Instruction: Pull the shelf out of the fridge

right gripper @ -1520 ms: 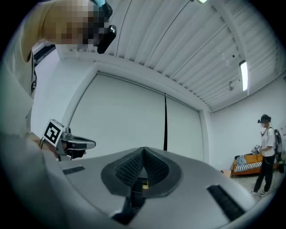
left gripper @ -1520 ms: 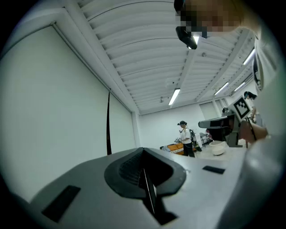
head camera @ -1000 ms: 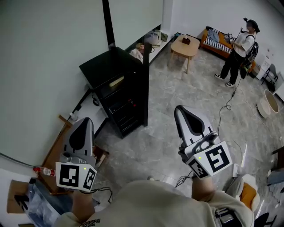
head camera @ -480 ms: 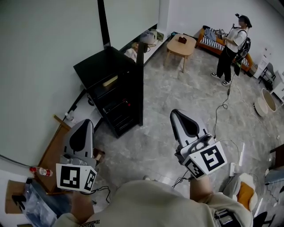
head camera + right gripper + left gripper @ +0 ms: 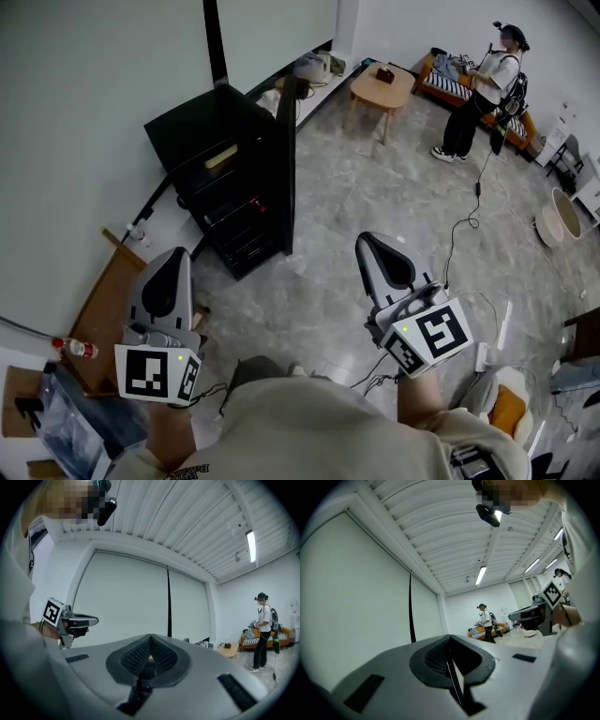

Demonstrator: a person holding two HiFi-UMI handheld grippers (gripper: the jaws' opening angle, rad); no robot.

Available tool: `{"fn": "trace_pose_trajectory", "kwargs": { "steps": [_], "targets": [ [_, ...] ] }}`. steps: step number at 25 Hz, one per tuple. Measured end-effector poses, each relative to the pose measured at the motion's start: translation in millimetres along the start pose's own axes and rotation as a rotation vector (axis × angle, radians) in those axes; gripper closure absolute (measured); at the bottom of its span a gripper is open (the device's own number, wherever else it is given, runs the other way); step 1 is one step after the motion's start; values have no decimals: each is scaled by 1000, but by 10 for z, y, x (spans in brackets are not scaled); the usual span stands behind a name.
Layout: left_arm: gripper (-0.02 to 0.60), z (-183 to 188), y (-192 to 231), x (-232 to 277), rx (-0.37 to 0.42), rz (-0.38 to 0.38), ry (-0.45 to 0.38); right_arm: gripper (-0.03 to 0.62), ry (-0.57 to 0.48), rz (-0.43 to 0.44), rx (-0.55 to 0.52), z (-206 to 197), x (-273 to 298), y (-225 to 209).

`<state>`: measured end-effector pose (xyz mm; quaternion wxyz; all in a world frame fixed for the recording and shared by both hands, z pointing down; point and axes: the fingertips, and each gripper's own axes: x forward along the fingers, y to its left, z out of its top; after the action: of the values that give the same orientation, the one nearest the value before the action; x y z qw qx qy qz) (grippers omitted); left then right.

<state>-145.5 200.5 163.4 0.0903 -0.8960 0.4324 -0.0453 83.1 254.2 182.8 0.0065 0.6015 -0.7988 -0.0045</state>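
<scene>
A grey floor with the black fridge open by the wall, its shelf inside, well apart from both grippers. The left gripper and right gripper have their jaws together and hold nothing. Arriving with the jaws like this would likely knock the shelf rather than grip it.

The fridge stands by the wall at eleven o'clock, its open door on its right; a low table lies at one o'clock, a person right of it

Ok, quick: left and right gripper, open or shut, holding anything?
Left gripper: shut, empty.
Right gripper: shut, empty.
</scene>
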Motion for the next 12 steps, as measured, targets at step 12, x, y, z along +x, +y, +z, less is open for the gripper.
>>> {"fn": "trace_pose_trajectory", "kwargs": {
  "steps": [12],
  "targets": [
    [575,-198,17,294,-18,-14,40,597,46,-6,32,-251,265,-196]
  ]
}}
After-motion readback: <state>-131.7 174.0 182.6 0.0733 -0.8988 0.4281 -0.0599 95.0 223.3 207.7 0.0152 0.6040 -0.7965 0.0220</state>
